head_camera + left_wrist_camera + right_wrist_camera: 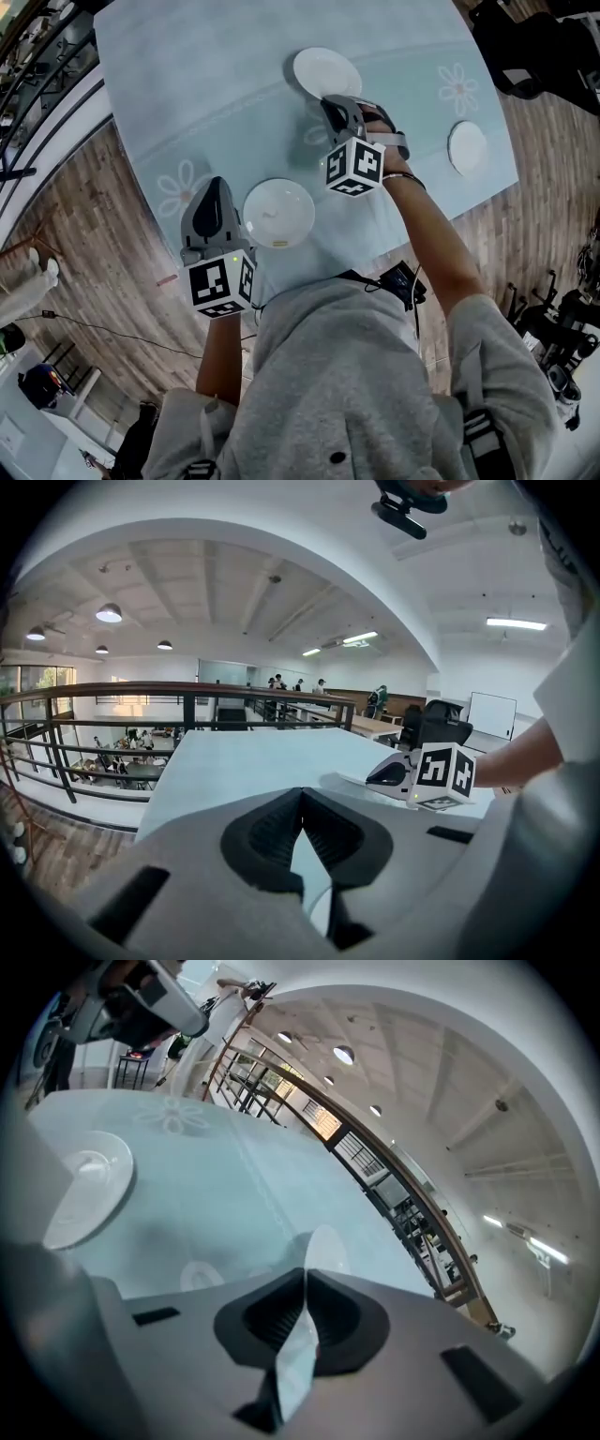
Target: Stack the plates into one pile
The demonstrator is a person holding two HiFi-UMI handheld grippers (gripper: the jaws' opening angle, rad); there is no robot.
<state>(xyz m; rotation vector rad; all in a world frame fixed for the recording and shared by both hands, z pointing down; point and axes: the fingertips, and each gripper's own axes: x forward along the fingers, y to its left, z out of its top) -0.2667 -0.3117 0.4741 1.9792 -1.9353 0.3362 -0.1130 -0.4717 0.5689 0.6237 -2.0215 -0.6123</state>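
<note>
The person, in a grey sweatshirt [347, 394], leans over the pale blue worktop [216, 84] with both forearms bare. The left arm stays tucked close to the body, elbow bent. Its forearm rises short and straight to the left hand-held gripper [302, 799], which sits at the near edge of the worktop pointing away from the person. Its jaw tips meet and hold nothing. Just to its right lies the nearest plate [278, 213], white and flat on the cloth, close to the gripper's side but not in its jaws.

The right arm reaches much further out, nearly straight, with a dark band at the wrist [405, 178]. The right hand-held gripper [303, 1274] angles downward and a little to the left, and its jaws are clamped on the near rim of the far plate [323, 67]. The white rim shows pinched between the pads, with the rest of the plate sticking out beyond the tips. Whether that plate is clear of the cloth, I cannot tell.

A third plate [467, 147] lies well apart, over at the right edge of the worktop, near a printed white flower [457, 89].
</note>
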